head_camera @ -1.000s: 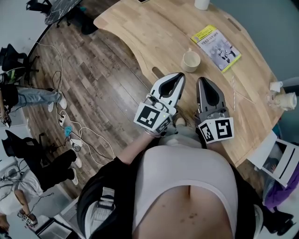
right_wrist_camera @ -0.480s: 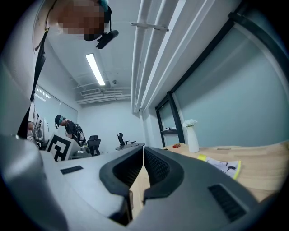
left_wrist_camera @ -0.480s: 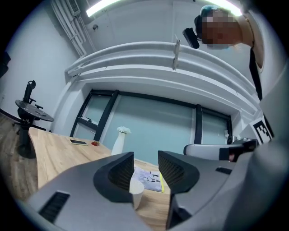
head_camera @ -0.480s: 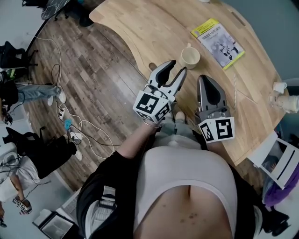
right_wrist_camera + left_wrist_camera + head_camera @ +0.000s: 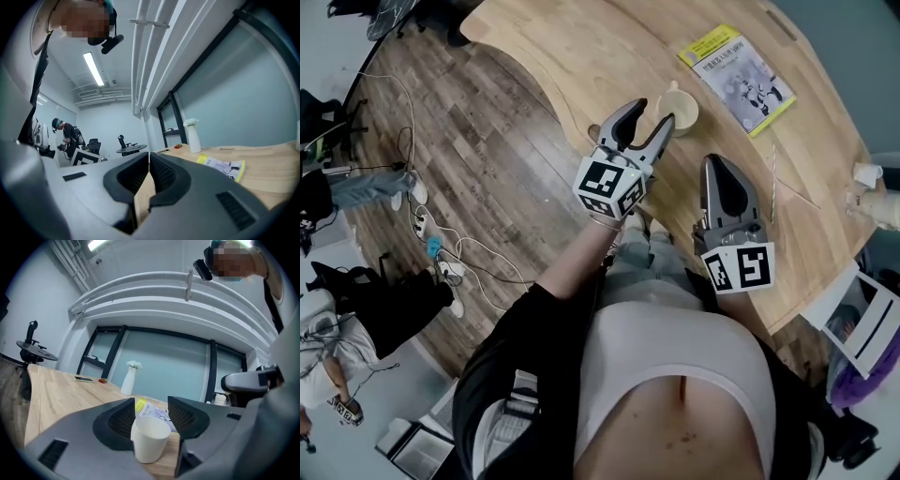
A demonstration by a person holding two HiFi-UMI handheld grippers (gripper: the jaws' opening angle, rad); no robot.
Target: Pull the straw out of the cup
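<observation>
Change: the left gripper [image 5: 651,112] has come forward over the table [image 5: 581,56] toward the cup [image 5: 682,111]. Its jaws, pressed together a second ago, have just been opening.
Left gripper: the jaws are spread wide and point level. In the left gripper view the cup stands in the gap between them, closer to the left-hand pad. Neither pad visibly squeezes it.
Right gripper [image 5: 719,161]: the jaws are pressed together with nothing between them, and only a sliver of table wood shows through the slit. In the head view it sits to the right of the cup and nearer the person.
Cup: white and upright, mouth up, near the table's curved edge.
Straw [image 5: 773,187]: thin and pale, it lies flat on the table well to the right of the cup, outside it and not touching it.
Booklet [image 5: 739,70]: yellow-edged and flat on the wood, just beyond the cup and to its right.
Vase [image 5: 127,380]: white with white flowers, standing far beyond the cup in the left gripper view.
</observation>
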